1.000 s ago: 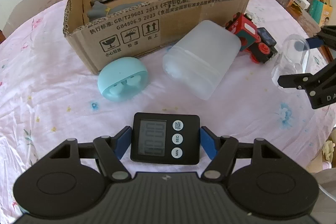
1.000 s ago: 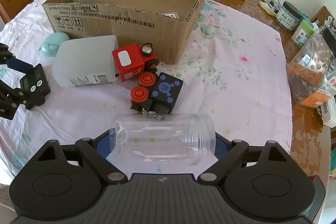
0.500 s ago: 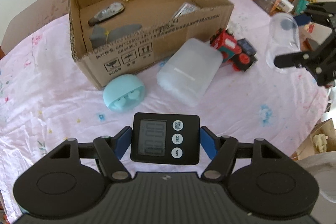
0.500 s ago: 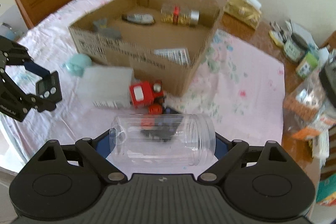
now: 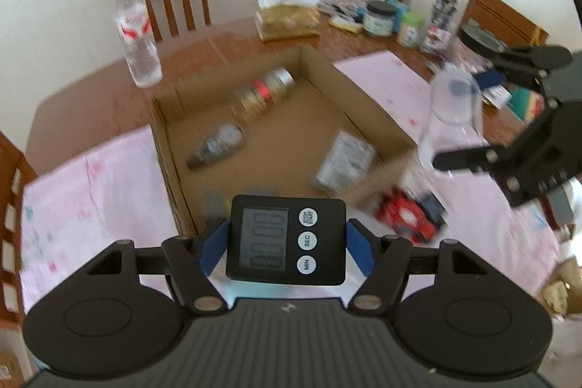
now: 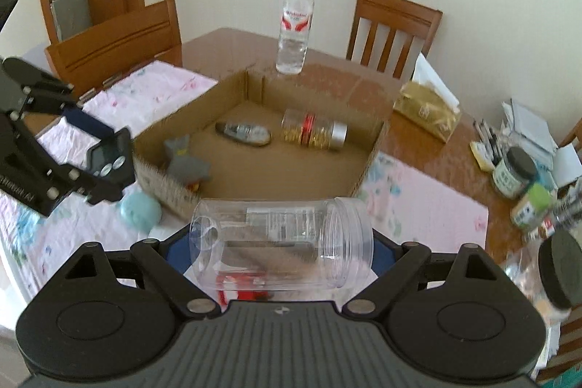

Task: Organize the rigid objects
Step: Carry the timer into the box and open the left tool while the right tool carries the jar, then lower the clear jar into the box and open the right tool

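Your left tongs (image 5: 285, 244) grip the black timer (image 5: 285, 240) near the cardboard box (image 5: 276, 137); your right tongs (image 6: 282, 248) clamp the clear jar (image 6: 282, 244) sideways, right of it.

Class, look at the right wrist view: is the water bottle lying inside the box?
No, the bottle stands upright on the table beyond the box.

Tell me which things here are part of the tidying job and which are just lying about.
Part of the job: timer in the left tool; clear jar in the right tool; cardboard box; toy train; blue case.

Lying about: water bottle; tissue pack; lidded jars; chairs.
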A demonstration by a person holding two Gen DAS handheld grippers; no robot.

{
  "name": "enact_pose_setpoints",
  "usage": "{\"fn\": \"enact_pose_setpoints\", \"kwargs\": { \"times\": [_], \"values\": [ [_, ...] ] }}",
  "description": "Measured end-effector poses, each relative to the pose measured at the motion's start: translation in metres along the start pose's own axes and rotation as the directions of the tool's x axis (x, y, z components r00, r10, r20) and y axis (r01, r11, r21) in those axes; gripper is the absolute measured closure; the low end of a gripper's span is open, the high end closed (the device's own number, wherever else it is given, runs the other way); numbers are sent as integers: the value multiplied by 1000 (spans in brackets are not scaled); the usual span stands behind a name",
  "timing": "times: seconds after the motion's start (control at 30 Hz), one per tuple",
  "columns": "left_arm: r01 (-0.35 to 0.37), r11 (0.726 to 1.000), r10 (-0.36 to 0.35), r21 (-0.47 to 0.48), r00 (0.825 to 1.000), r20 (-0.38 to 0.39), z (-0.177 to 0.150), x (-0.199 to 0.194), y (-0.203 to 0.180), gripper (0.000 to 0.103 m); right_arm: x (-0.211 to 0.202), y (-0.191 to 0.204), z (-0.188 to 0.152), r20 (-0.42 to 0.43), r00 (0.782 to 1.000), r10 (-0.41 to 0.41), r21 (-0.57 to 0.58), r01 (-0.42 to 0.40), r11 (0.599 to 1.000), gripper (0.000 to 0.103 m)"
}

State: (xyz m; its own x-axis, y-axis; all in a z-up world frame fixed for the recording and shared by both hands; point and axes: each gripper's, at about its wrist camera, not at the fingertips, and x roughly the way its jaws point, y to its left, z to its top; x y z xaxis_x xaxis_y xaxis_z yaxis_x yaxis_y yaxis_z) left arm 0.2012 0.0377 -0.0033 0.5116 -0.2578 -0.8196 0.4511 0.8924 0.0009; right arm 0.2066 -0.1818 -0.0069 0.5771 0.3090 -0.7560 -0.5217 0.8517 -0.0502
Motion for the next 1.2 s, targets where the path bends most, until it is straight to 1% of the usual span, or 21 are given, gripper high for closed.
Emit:
{"fn": "enact_pose_setpoints", "kwargs": {
  "times": [0.2,0.33,0.4,0.53,0.7,0.8,0.87,0.93,1.03,1.2],
  "values": [
    [-36,999,36,-33,999,1,40,40,31,34,26,-12,21,12,1000,23,42,-24,999,9],
    [-62,996,61,-70,998,-20,64,78,55,34,44,-18,29,15,1000,26,76,-27,997,9],
    [-84,994,82,-73,996,-32,73,95,63,34,49,-20,30,18,999,26,98,-27,995,9],
    [-98,990,92,-105,994,-56,90,125,79,34,60,-25,32,6,999,43,133,-43,990,9],
    [-133,979,128,-155,991,-43,106,145,92,32,70,-23,33,-19,999,44,128,-41,991,9],
    [-131,975,128,-179,991,-28,110,145,95,21,75,-24,36,-29,999,43,128,-39,991,9],
    [-120,974,122,-191,993,-2,111,140,97,18,78,-25,39,-34,999,36,124,-32,992,9],
    [-124,969,131,-212,991,18,109,130,99,12,81,-26,41,-39,999,32,117,-27,993,9],
    [-122,967,138,-224,989,58,104,113,100,8,88,-28,45,-50,998,29,114,-23,993,9],
    [-132,961,157,-245,984,84,89,82,102,6,100,-28,52,-64,998,27,97,-20,995,9]
  ]
}}
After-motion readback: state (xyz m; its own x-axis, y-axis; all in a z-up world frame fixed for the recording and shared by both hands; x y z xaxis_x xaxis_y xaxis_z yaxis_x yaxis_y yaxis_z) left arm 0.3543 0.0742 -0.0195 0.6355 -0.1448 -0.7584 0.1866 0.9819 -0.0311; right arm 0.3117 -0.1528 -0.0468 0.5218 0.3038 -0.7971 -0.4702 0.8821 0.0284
